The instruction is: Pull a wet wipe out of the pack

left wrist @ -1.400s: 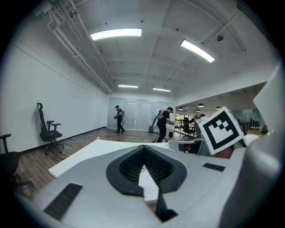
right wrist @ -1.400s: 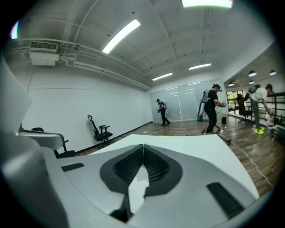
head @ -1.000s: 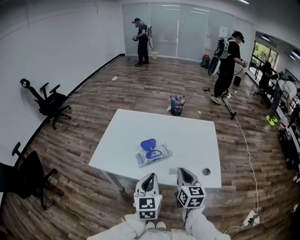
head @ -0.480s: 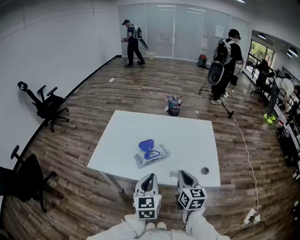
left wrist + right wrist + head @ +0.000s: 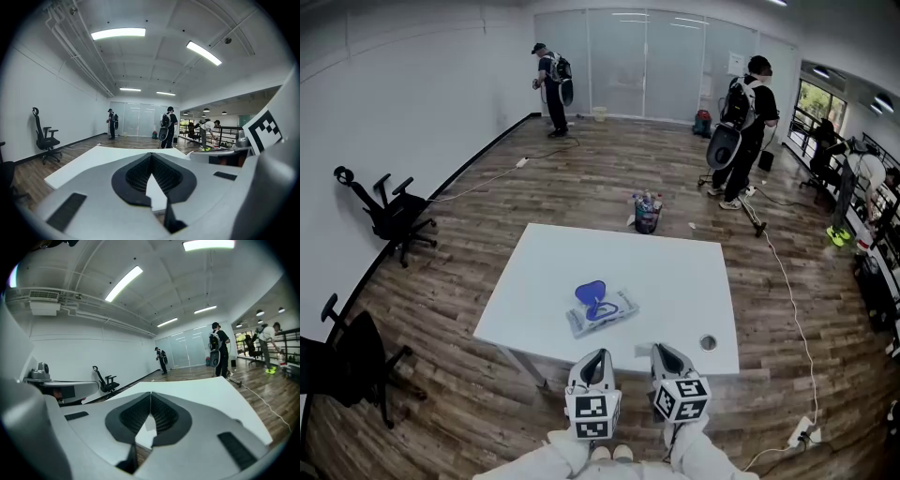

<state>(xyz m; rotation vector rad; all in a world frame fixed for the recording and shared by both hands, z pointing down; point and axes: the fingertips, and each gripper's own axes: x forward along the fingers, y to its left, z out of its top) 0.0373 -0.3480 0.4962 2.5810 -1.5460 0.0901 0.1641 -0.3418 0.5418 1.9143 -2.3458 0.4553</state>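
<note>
Closest to you, your left gripper point(image 5: 599, 357) was clenched shut, its jaws pressed together at the tips with nothing between them. Your right gripper point(image 5: 665, 351) was just beside it, clamped shut and empty as well. You had both at the near edge of the white table point(image 5: 675, 267), pointing across it. Just past the right gripper, a small round hole point(image 5: 707, 343) sat in the tabletop near the corner. Further in, ahead of your left gripper and clear of both, the wet wipe pack point(image 5: 607, 314) lay flat on the table with its blue lid point(image 5: 589, 292) flipped open. Beyond the table's far edge, a container of bottles point(image 5: 647, 212) stood on the wood floor. To your left, one black office chair point(image 5: 352, 361) stood near you and another point(image 5: 394, 212) by the white wall. At the back of the room, a person point(image 5: 551, 77) stood by the glass wall, and a second person point(image 5: 741, 117) stood further right
</note>
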